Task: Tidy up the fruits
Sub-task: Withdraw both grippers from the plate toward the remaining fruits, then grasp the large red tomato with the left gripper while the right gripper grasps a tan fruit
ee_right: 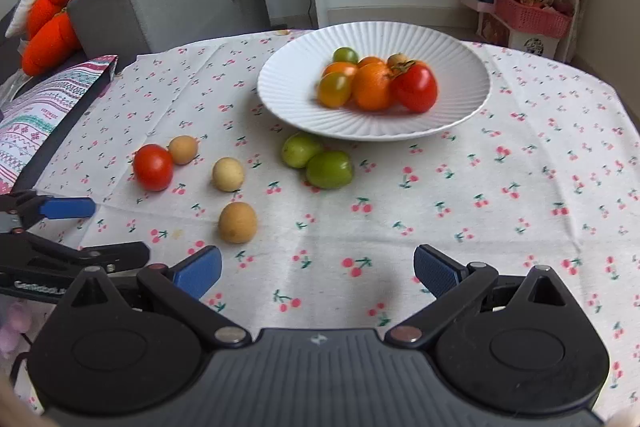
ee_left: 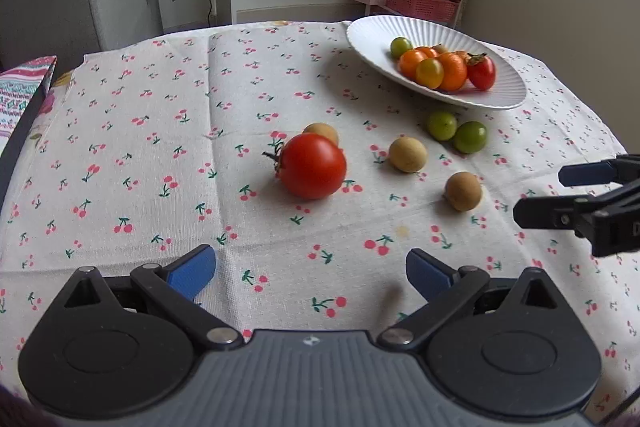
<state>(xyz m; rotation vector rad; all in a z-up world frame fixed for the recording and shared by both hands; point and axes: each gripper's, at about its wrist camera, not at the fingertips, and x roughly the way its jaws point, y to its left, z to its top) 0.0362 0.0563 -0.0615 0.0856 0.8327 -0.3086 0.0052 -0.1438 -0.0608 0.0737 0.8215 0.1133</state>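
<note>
A: Setting noted: a round worktop [ee_right: 460, 195] covered by a cherry-print cloth, with a grey sofa and white shelving behind it. What has been placed so far?

B: A cluster of small fruits is recorded on the white ribbed plate [ee_right: 296, 67]: orange ones, a red one [ee_right: 414, 87], a green one [ee_right: 345, 55] at the back, and a yellow-green one at the front. The plate contents are blurred in the right wrist view, so an exact count is not given; seven appears likely.

A: And what is left on the cloth?

B: Six pieces are logged off the plate. A red tomato [ee_left: 312, 165] lies left of centre, touching a tan fruit [ee_left: 321, 133] behind it. Two more tan fruits [ee_left: 407, 154] [ee_left: 463, 191] lie apart to its right. Two green fruits [ee_right: 302, 149] [ee_right: 330, 169] lie touching each other, just beside the plate's near rim.

A: Claw states?

B: The left claw [ee_left: 311, 273] is spread wide and empty, aimed toward the tomato. The right claw [ee_right: 317, 272] is likewise parted, with nothing held. The task is judged roughly half done; no grasp is under way.
</note>
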